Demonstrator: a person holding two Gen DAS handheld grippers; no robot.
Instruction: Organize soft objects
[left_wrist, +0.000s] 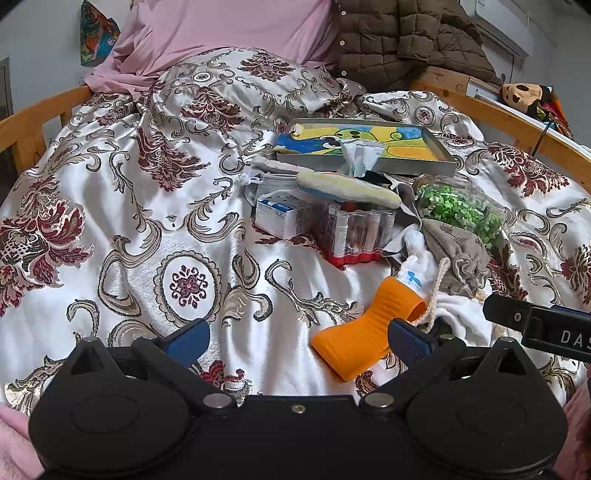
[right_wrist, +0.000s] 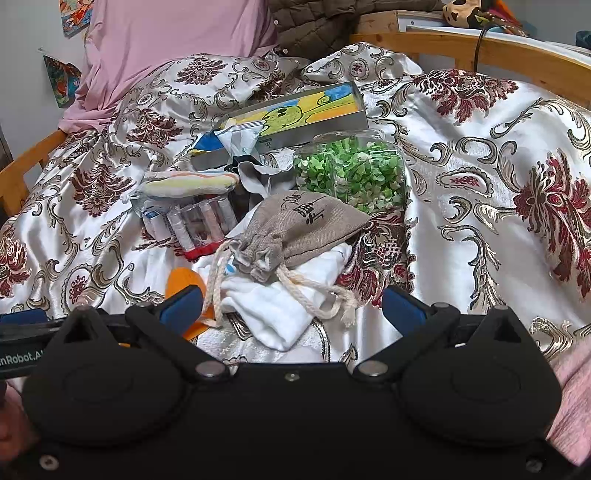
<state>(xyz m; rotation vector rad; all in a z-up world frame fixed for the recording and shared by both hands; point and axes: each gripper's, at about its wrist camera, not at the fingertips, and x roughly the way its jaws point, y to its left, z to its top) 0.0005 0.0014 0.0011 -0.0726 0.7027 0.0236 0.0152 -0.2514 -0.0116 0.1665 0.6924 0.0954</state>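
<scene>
A pile of objects lies on a floral satin bedspread (left_wrist: 155, 206). A grey drawstring pouch (right_wrist: 295, 229) rests on a white cloth (right_wrist: 273, 310), with its cord trailing toward me. An orange ribbed object (left_wrist: 365, 332) lies beside them. A striped plush stick (left_wrist: 347, 188) lies on a clear tube case with a red base (left_wrist: 354, 232). My left gripper (left_wrist: 299, 343) is open and empty, its right finger beside the orange object. My right gripper (right_wrist: 293, 310) is open and empty, its fingers on either side of the white cloth and cord.
A metal tray with a cartoon picture (left_wrist: 369, 144), a jar of green bits (right_wrist: 351, 173), a blue-white box (left_wrist: 277, 214) and a plastic bag (right_wrist: 240, 140) sit in the pile. A pink pillow (left_wrist: 229, 33), a brown jacket (left_wrist: 406, 37) and wooden bed rails (right_wrist: 517, 55) are behind.
</scene>
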